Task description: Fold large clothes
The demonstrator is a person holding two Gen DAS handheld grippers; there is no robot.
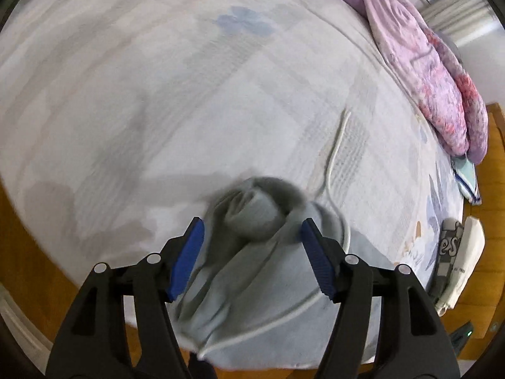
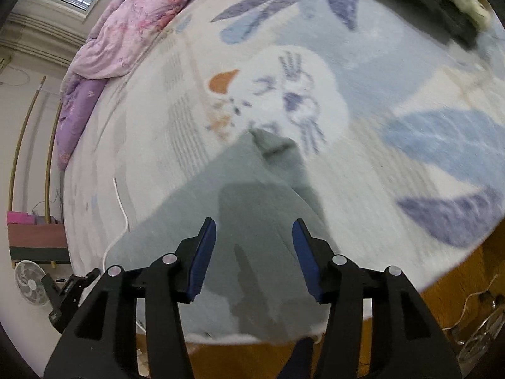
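Grey-green fleece garment (image 1: pixel 252 271), soft and matte with a thick nap, lies on the bed near its front edge, directly below and ahead of both grippers. In the left wrist view its far end is bunched into a rounded opening (image 1: pixel 255 211), probably a cuff or a hood mouth, with deep lengthwise creases running back toward the camera; that end sits just past the tips of the left gripper (image 1: pixel 251 237). The jaws stand wide apart with the crumpled cloth between them, and nothing is pinched; whether the blue ribbed pads (image 1: pixel 186 259) brush the fabric I cannot tell through the blur. From the right wrist the same garment (image 2: pixel 227 208) tapers to a point ahead, smoother here, with a small folded flap at the tip. The right gripper (image 2: pixel 254 252) hovers over this flatter stretch, its jaws also well open and holding nothing. Judging by this, the garment is spread lengthwise so that each gripper can take one end; folding appears barely begun.

A thin white cord (image 1: pixel 334 154) snakes off ahead and to the right of the left gripper, and loops back over the cloth close beside its right pad. The bed sheet (image 2: pixel 315 94) is pale, lightly quilted, printed with blue leaves. A pink floral quilt (image 1: pixel 435 88) is heaped far off to the right of the left gripper, along the bed's edge. A small fan (image 2: pixel 30 284) stands on the floor, left of the right gripper.
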